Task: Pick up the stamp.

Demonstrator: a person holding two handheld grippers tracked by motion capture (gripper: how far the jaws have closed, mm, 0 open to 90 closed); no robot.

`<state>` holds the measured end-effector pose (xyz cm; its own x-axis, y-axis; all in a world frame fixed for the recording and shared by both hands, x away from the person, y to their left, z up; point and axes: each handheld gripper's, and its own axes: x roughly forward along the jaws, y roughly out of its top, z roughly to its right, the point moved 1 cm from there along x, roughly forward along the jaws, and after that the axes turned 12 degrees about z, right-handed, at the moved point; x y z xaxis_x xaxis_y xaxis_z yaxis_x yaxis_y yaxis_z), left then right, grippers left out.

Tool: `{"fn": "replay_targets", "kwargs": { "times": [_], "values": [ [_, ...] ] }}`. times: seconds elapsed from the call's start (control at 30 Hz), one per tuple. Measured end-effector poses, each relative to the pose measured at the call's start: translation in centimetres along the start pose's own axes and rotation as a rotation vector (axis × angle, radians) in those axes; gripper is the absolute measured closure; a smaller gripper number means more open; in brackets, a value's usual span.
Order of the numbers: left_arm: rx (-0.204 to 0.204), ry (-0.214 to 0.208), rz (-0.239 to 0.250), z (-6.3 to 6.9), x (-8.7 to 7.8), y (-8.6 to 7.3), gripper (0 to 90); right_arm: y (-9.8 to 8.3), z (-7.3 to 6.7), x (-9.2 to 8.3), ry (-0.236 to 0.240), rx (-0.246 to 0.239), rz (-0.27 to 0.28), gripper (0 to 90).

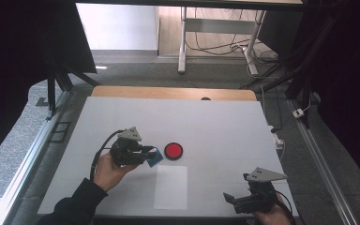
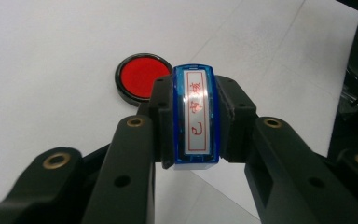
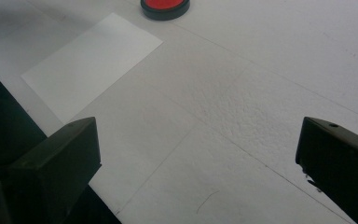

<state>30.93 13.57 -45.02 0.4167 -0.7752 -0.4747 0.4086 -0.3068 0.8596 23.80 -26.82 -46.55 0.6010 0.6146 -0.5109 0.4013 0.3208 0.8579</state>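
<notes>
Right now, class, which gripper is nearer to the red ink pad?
Left. The left gripper, shut on a blue stamp, sits just beside the red ink pad; the right gripper waits open at the table's near corner.

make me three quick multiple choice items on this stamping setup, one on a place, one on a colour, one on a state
1. Where does the ink pad lie relative to the paper sheet in the high view?
A. beyond its far edge
B. on top of it
C. at its right

2. What colour is the casing of the stamp?
A. green
B. blue
C. yellow

3. How does the right gripper stand?
A. shut on the paper
B. shut on the pad
C. open, holding nothing

Answers: 1 A, the pad sits just past the sheet. 2 B, blue frame in the left gripper. 3 C, its jaws stand apart over the bare table.
</notes>
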Motion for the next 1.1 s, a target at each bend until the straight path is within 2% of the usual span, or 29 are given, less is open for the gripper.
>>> {"fn": "replay_targets", "kwargs": {
  "times": [0.07,0.13,0.23,0.37,0.47,0.5,0.57,0.6,0.7,0.9,1.1],
  "values": [
    [-0.001,-0.006,0.004,0.1,-0.2,0.0,70.7,0.0,0.0,0.0,0.001,0.004,-0.003,0.0],
    [-0.005,-0.026,0.036,0.6,-0.9,-0.2,70.7,0.0,0.0,0.1,0.003,0.004,-0.003,0.0],
    [-0.004,-0.035,0.049,0.9,-1.1,-0.4,70.7,0.0,0.0,0.1,0.004,0.000,-0.001,0.0],
    [0.044,-0.065,0.056,2.1,-1.5,-0.7,70.7,0.1,-0.1,0.2,0.005,-0.014,-0.007,0.0],
    [0.049,-0.084,0.069,2.5,-1.6,-0.8,70.7,0.1,-0.1,0.2,0.007,-0.015,-0.005,0.0],
    [0.058,-0.105,0.071,2.8,-1.7,-0.9,70.7,0.1,-0.1,0.1,0.009,-0.016,-0.003,0.0],
    [0.066,-0.107,0.075,3.0,-1.7,-0.9,70.7,0.1,-0.1,0.1,0.011,-0.014,-0.002,0.0],
    [0.087,-0.124,0.086,3.3,-1.9,-0.9,70.7,0.1,-0.1,0.1,0.010,-0.013,-0.004,0.0],
    [0.101,-0.147,0.103,3.6,-2.0,-0.9,70.7,0.1,0.0,0.1,0.014,-0.004,0.001,0.0],
    [0.134,-0.160,0.100,4.1,-1.9,-0.9,70.7,0.1,0.0,0.1,0.013,-0.001,-0.003,0.0],
    [0.137,-0.169,0.109,4.1,-2.0,-0.9,70.7,0.1,0.0,-0.1,0.016,-0.004,0.012,0.0]
  ]
}}
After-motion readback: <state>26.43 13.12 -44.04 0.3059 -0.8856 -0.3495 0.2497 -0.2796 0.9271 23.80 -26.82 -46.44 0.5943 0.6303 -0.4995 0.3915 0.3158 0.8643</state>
